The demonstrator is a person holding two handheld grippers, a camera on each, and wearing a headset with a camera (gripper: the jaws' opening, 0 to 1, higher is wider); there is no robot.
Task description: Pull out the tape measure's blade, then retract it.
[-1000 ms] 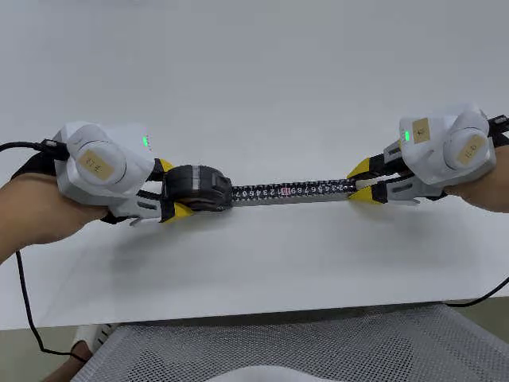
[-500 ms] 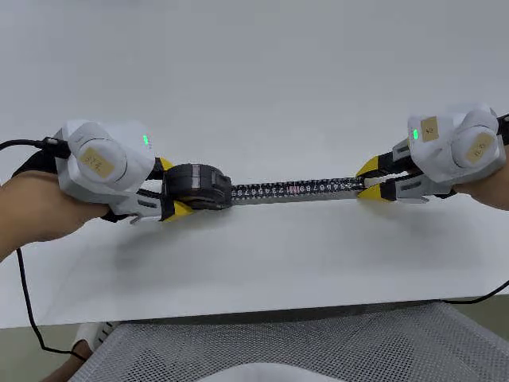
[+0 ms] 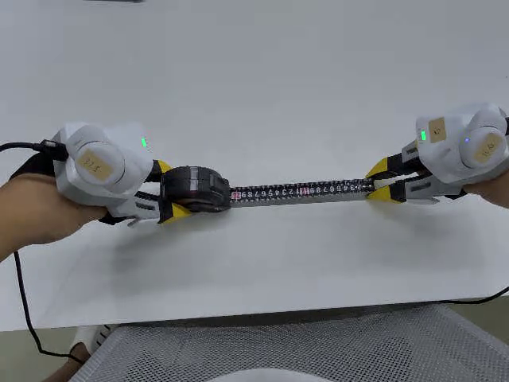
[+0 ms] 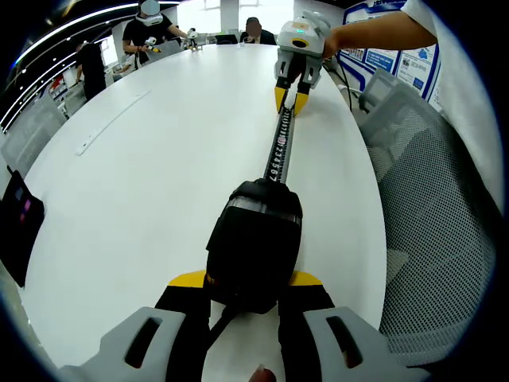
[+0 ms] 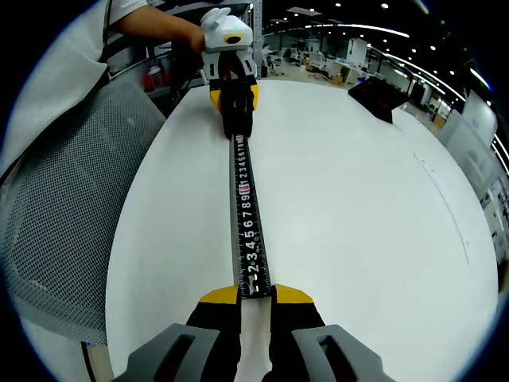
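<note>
The black tape measure case (image 3: pixel 196 189) lies on the white table, and my left gripper (image 3: pixel 169 191) is shut on it; in the left gripper view the case (image 4: pixel 254 239) sits between the yellow-tipped jaws. Its dark numbered blade (image 3: pixel 302 191) stretches to the right, just above the table. My right gripper (image 3: pixel 380 181) is shut on the blade's end. In the right gripper view the blade (image 5: pixel 248 231) runs from my right gripper (image 5: pixel 256 296) straight away to the case (image 5: pixel 236 111) and the left gripper (image 5: pixel 229 48) behind it. The right gripper (image 4: pixel 293 89) appears far off in the left gripper view.
The white table (image 3: pixel 262 87) spreads wide behind the tape. Its front edge (image 3: pixel 262 312) is close below, with a grey mesh chair (image 3: pixel 294 350) under it. A black cable (image 3: pixel 20 294) hangs at the left. People (image 4: pixel 151 24) stand at the table's far end.
My right gripper has moved further right with the blade's end, so more blade is drawn out. The left gripper and the case have stayed put.
</note>
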